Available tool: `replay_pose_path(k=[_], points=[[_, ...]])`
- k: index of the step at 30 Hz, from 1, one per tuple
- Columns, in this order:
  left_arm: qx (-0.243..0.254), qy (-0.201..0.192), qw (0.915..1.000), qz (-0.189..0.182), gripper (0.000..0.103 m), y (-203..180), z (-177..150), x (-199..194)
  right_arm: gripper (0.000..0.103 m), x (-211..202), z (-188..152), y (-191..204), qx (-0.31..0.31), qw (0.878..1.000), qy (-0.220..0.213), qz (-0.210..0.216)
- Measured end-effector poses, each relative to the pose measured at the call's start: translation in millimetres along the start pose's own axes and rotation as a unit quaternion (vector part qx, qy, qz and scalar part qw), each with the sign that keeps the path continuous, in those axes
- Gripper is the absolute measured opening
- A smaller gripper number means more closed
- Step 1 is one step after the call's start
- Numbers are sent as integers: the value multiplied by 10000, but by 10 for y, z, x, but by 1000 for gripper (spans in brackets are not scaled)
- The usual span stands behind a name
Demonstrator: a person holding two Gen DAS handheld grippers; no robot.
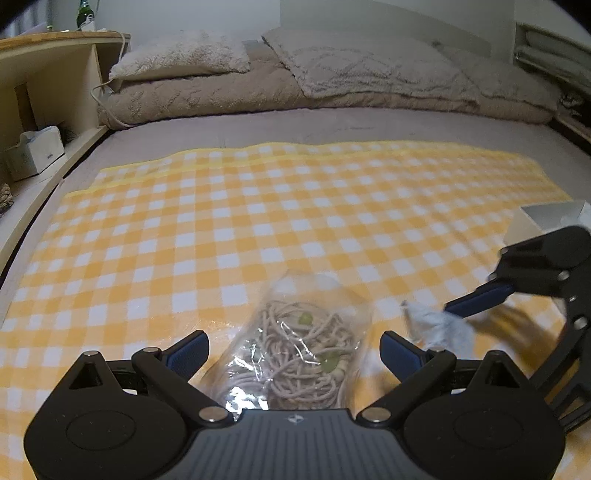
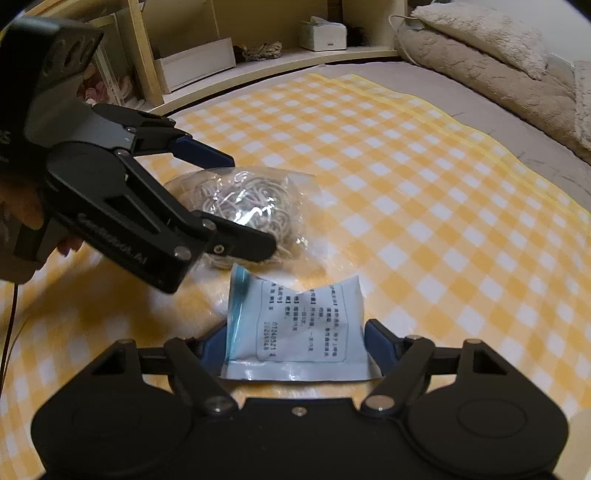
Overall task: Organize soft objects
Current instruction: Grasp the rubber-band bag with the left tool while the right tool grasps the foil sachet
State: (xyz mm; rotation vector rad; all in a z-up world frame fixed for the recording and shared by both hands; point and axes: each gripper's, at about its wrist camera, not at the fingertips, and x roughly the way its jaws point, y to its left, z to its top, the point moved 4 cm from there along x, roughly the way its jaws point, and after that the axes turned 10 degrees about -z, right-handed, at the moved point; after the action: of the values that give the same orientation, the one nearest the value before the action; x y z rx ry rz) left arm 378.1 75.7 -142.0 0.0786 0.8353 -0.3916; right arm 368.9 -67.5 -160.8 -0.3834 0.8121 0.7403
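Work looks barely begun: left hand-held gripper (image 1: pixel 295 349) gapes around the bag of cord (image 1: pixel 299 354); right hand-held gripper (image 2: pixel 295 345) pinches the blue packet (image 2: pixel 295 328).

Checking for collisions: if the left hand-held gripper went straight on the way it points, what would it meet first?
Likely the clear bag of cord. It already lies between the open fingers of the left hand-held gripper, on the checked cloth; beyond it, only cloth.

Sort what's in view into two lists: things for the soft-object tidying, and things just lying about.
For the job: bag of cord, blue packet, left gripper, right gripper, checked cloth.

Lying about: pillows, tissue box, rope coil, green bottle.
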Motion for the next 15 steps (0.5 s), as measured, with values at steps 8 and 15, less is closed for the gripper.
replay_pose_path(k=[8,15], points=[[576,530,9969,87,76,-163,-33,104,75,-110,-122,-68,108,9990,245,-344],[444,530,9972,267,64,-182,17,22,75,-203,-111,-176,395,9955,283,-814]])
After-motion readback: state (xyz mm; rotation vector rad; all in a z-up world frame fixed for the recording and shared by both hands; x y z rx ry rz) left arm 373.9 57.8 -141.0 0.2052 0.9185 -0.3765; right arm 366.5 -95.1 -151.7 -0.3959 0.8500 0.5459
